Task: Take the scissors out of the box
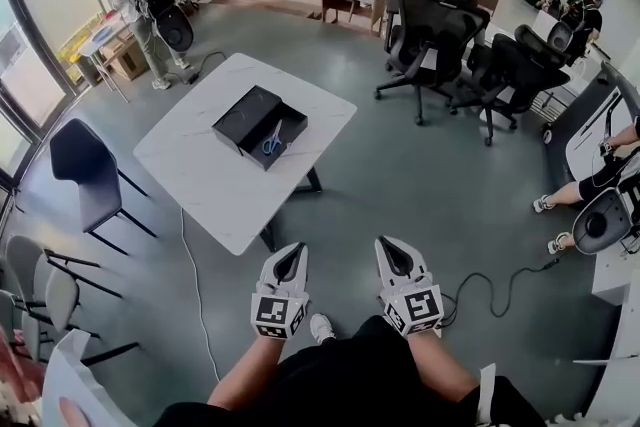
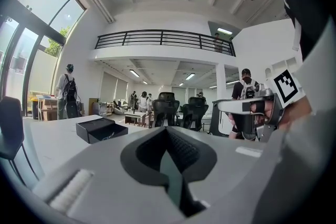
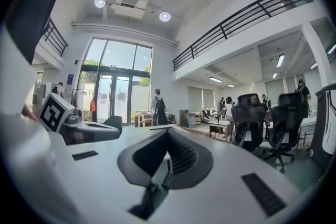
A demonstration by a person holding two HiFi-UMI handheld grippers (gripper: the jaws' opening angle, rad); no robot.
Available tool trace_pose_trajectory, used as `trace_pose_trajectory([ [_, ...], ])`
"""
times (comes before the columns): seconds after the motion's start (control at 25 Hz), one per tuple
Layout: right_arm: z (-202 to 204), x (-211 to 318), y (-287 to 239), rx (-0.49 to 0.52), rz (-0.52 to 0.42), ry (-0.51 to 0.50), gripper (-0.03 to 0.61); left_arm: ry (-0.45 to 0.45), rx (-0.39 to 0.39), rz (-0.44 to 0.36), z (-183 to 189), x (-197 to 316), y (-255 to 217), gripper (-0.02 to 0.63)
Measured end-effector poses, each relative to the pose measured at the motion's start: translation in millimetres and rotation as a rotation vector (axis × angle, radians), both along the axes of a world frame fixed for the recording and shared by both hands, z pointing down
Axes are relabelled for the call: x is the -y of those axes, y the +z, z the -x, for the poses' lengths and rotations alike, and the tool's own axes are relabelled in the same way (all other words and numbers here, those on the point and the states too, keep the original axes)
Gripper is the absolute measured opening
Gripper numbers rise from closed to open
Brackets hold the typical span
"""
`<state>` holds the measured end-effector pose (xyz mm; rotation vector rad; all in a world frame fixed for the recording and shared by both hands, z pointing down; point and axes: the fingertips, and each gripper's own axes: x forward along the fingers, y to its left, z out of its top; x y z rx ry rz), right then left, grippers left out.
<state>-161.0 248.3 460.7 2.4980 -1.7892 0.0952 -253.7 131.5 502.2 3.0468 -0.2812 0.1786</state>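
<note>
Blue-handled scissors (image 1: 272,140) lie inside the open black box (image 1: 245,115) on the counter (image 1: 200,175), well apart from the left hand-held gripper (image 1: 289,253) and right hand-held gripper (image 1: 390,245) — both closed, empty. Likely light, rigid, slick-bladed — best pinched at the handle loops.

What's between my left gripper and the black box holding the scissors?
Only grey floor, then bare white tabletop, between left gripper and box; the head view shows it.

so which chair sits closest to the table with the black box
The dark armless chair on thin legs, beside the left edge of the white table. The black wheeled office chairs stand farther off.
</note>
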Motion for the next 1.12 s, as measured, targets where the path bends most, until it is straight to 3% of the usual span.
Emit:
trace_pose_trajectory([
  [0.36,-28,-1,8,0.026,0.006,0.019,0.006,0.016,0.016,-0.001,-24,0,5,0.009],
  [1.12,-161,35,5,0.04,-0.037,-0.084,0.006,-0.053,0.049,-0.041,-153,22,1,0.009],
])
